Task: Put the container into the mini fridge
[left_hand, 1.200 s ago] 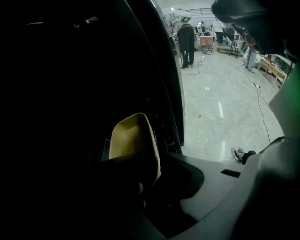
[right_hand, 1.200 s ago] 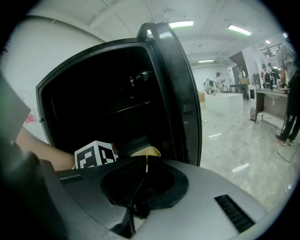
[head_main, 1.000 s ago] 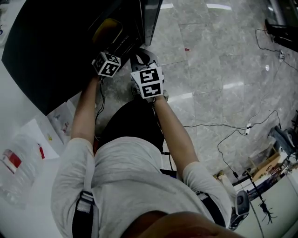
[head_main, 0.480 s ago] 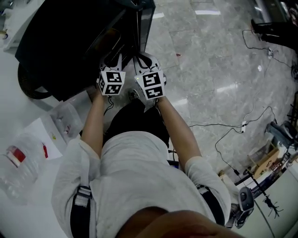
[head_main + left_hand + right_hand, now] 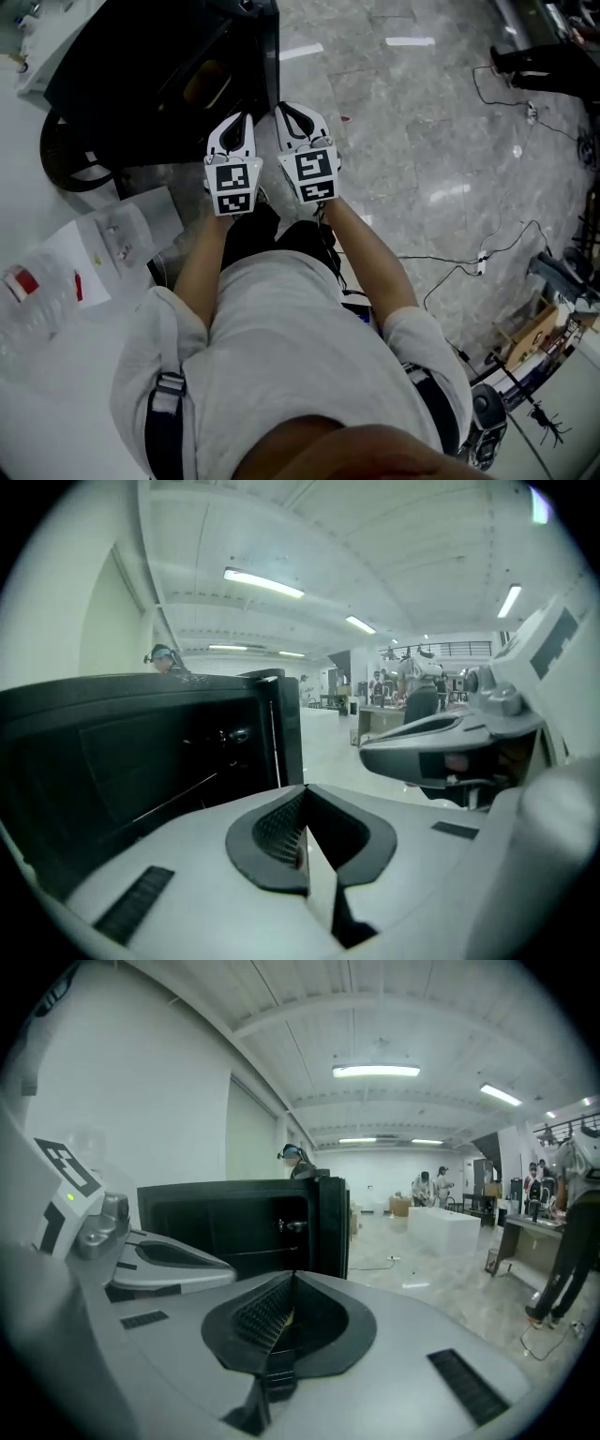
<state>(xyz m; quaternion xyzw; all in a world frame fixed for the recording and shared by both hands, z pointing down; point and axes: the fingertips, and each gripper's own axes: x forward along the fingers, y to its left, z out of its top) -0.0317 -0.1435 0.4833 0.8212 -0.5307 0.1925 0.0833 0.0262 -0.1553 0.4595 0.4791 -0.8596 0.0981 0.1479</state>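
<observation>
Grippers: two, white moulded plastic, held side by side just before the fridge; the left gripper (image 5: 306, 794) and the right gripper (image 5: 292, 1281) each carry one white cube with black square markers (image 5: 234, 187)
Left jaws: have just been closing; they are pressed together, ribbed dark pads (image 5: 277, 822) meeting, nothing between them
Right jaws: together as well; nothing held
Fridge: one black, box-shaped mini fridge (image 5: 122, 56); its door (image 5: 270, 47) stands open
Container: one yellowish container (image 5: 208, 82), dim inside the dark fridge; apart from both grippers
Counter: one white counter (image 5: 47, 394) at the left; it bears paper sheets (image 5: 103, 239) and a clear plastic item with a red label (image 5: 28, 300)
Floor: glossy grey marbled tiles (image 5: 422, 141); thin black cables (image 5: 469, 262) trail across them
Room: a wide white hall; strip lights (image 5: 375, 1071) on the ceiling
</observation>
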